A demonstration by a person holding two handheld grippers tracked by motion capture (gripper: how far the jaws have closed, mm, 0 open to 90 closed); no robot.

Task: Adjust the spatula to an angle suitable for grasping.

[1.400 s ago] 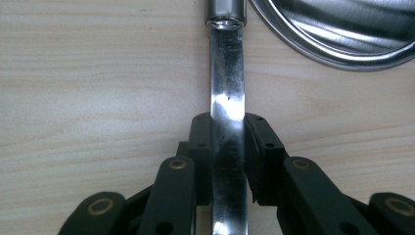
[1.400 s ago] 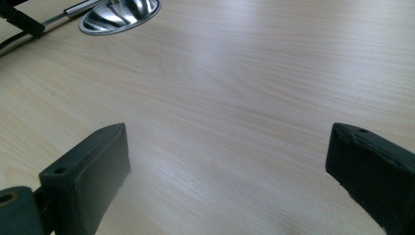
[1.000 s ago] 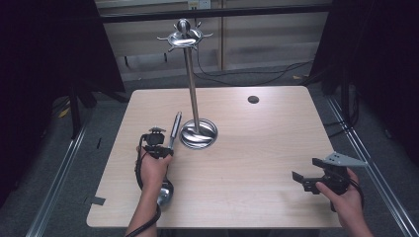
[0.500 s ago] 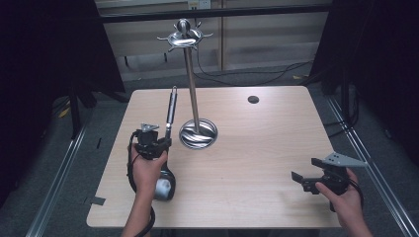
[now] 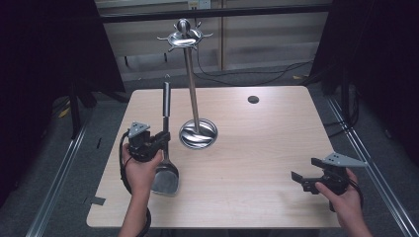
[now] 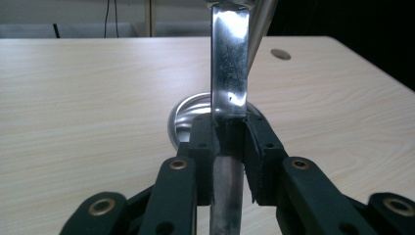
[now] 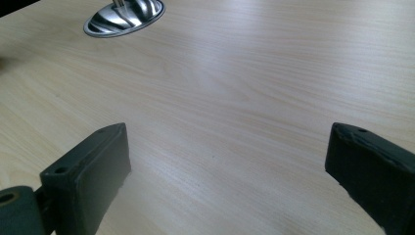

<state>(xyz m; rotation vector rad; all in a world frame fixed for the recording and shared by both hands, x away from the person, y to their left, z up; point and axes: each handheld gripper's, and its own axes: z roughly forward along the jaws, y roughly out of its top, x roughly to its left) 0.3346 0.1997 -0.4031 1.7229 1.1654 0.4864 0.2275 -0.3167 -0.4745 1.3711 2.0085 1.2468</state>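
A steel spatula (image 5: 166,143) stands nearly upright at the table's left, handle up, blade (image 5: 165,178) low near the tabletop. My left gripper (image 5: 159,140) is shut on its shaft; in the left gripper view the flat handle (image 6: 229,63) rises from between the closed jaws. A steel utensil stand (image 5: 190,74) with a round base (image 5: 198,133) and a hooked crown (image 5: 184,38) stands just right of the spatula. My right gripper (image 5: 302,180) hovers open near the front right corner, its fingers (image 7: 93,169) wide apart over bare wood.
The wooden table (image 5: 257,148) has a small dark round hole (image 5: 253,99) at the back right. Metal rails run along the floor at both sides. Cables lie on the floor behind the table.
My left gripper has lifted the spatula and swung it from a slant to nearly upright, shifting slightly left. The right gripper has stayed in place.
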